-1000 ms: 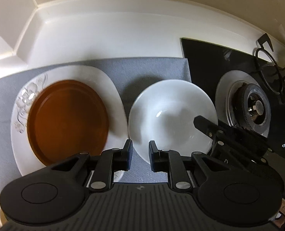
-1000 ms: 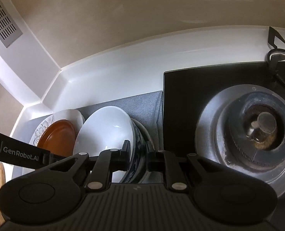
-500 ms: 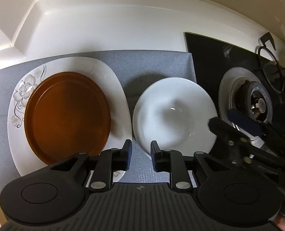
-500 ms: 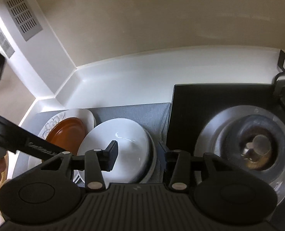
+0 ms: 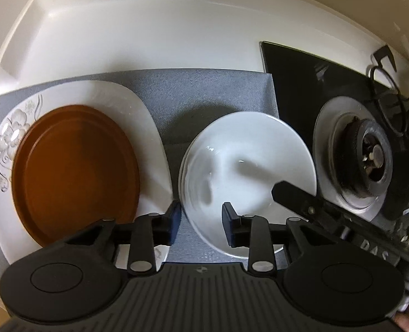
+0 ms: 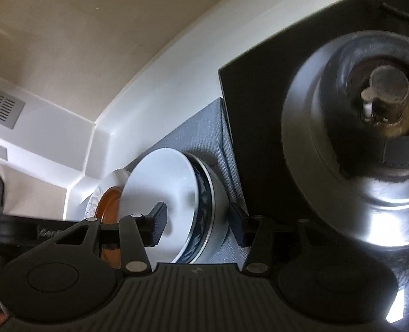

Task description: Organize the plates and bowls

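Since a second ago the right gripper (image 6: 197, 225) has let go of the white bowl (image 5: 246, 166) and rolled, so its view of the stove now tilts. Its jaws are opening and straddle the stacked bowls: the left finger sits over the white bowl's inside, the right finger outside the blue-patterned bowl (image 6: 204, 210) beneath it, and neither pad presses on them. In the left wrist view, one finger of that right gripper reaches over the white bowl's right rim. The left gripper (image 5: 201, 222) hangs above the near rim of the white bowl, jaws opening but only narrowly parted, holding nothing. Both bowls sit nested on the grey mat (image 5: 204, 94) on the table. Just left of them lies the brown plate (image 5: 74, 171) on the white flowered plate (image 5: 116, 102). The stove burner (image 5: 370, 157) is to the right.
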`<state>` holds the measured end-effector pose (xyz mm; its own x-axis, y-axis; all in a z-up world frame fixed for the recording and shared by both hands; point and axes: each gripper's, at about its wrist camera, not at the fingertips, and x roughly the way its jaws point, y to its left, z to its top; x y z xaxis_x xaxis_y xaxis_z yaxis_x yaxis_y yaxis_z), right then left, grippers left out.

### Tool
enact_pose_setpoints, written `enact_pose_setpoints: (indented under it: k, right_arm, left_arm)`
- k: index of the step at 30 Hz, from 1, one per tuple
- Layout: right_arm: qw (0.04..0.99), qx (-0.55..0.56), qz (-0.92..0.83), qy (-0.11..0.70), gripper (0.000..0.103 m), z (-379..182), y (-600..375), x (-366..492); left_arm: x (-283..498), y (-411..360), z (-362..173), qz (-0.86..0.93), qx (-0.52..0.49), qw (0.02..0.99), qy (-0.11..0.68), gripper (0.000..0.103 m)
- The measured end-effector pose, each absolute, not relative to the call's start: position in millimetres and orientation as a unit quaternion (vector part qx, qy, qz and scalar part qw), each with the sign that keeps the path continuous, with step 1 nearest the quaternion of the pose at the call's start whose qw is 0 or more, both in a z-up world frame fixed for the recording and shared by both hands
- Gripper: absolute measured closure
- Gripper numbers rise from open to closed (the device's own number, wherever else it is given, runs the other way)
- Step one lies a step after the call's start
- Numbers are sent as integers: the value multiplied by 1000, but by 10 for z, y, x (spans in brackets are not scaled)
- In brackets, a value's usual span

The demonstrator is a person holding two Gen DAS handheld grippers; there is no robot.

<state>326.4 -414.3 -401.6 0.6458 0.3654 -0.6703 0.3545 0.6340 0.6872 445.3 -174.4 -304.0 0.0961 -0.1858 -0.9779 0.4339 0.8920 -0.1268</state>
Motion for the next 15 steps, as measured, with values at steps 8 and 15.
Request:
enact_pose_setpoints:
  k: [8, 15]
  right_arm:
    - [820, 361, -9, 444, 75, -3904, -4029, 3138]
    - [823, 338, 38, 454, 51, -3903, -3992, 3163]
  left_arm:
    - [4125, -1705, -3044, -244, 140, 728, 625, 76]
    - [4136, -1730, -3119, -242, 125, 726, 631, 60]
